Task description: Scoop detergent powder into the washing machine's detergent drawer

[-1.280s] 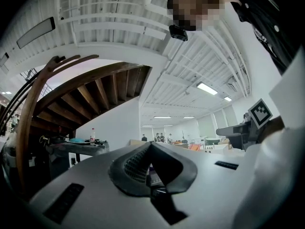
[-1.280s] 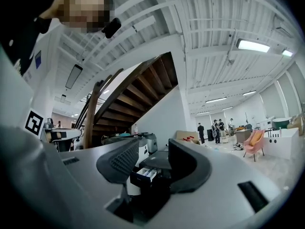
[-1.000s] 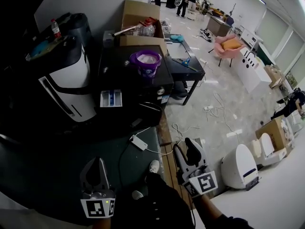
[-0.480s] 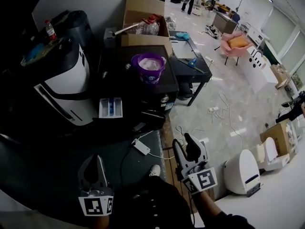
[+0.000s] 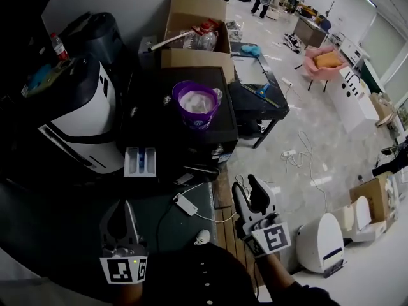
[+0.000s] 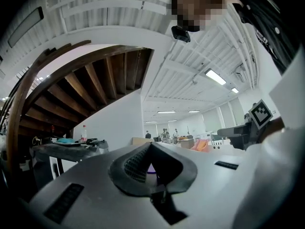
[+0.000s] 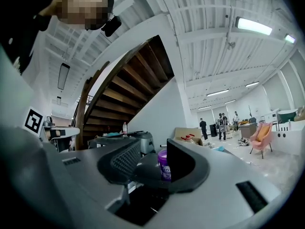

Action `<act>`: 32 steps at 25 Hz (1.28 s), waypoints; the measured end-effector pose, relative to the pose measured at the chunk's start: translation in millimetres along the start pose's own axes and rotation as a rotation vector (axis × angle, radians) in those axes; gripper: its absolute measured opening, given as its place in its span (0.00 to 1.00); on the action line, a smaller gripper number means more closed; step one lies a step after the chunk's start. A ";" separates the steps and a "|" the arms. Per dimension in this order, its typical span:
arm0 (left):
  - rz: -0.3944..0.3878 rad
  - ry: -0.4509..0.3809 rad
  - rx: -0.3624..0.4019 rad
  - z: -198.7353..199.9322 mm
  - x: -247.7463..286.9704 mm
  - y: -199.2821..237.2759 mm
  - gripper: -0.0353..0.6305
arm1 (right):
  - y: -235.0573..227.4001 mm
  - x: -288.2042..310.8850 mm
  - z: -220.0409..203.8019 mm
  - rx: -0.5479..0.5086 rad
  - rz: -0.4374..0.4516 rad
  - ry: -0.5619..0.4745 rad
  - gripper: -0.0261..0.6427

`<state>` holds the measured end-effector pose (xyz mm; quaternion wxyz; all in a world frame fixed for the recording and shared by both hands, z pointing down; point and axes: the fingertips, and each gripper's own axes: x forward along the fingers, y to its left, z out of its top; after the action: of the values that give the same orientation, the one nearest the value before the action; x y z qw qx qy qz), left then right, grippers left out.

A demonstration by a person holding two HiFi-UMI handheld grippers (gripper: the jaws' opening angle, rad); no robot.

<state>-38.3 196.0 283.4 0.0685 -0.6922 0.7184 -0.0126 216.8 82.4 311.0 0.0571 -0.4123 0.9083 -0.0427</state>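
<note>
two claws low in the head view, both pointing up the frame toward a black surface [image 5: 159, 116]. left claw [image 5: 121, 204] at lower left, jaws drawn together to a point, holding nothing. right claw [image 5: 245, 185] at lower middle, jaws apart though just now closing a little, nothing between them. purple tub of detergent powder [image 5: 197, 104] upright on the black surface, open at the top, white powder showing. detergent drawer [image 5: 141, 161] pulled out at the surface's near left edge, blue inside, well apart from the tub and from both claws. open cardboard box [image 5: 191, 24] just behind the tub. white power strip [image 5: 186, 203] on the floor between the drawer and the claws.

in the left gripper view, left claw [image 6: 150, 144] with tips meeting at the middle, empty, only a sliver of the purple tub far beyond. plastic bottle [image 6: 84, 133] at the left under a wooden staircase [image 6: 95, 80].

in the right gripper view, right claw [image 7: 153, 149] with a clear gap between its pads, the purple tub [image 7: 163, 165] far off in that gap, untouched. cardboard box [image 7: 187, 133] and a pink chair [image 7: 259, 135] to the right.
</note>
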 end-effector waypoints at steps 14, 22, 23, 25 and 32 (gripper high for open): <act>0.018 0.059 0.004 -25.4 61.6 8.6 0.06 | -28.0 71.9 -21.0 0.027 0.030 0.055 0.29; -0.035 -0.007 -0.004 -19.2 120.2 46.8 0.06 | -35.4 121.5 -13.9 -0.017 -0.012 0.048 0.29; -0.042 -0.018 -0.003 -17.9 128.0 52.3 0.06 | -35.8 130.3 -11.0 -0.009 -0.022 0.038 0.29; -0.056 -0.036 -0.001 -17.2 142.2 62.9 0.06 | -36.7 146.1 -10.1 -0.010 -0.035 0.028 0.29; -0.094 -0.073 -0.005 -17.7 173.0 99.3 0.06 | -22.6 194.1 -9.8 -0.013 -0.055 0.023 0.29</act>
<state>-144.6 26.5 275.7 0.0924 -0.7254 0.6820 0.0113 105.4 -78.4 310.2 0.0429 -0.4370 0.8974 -0.0433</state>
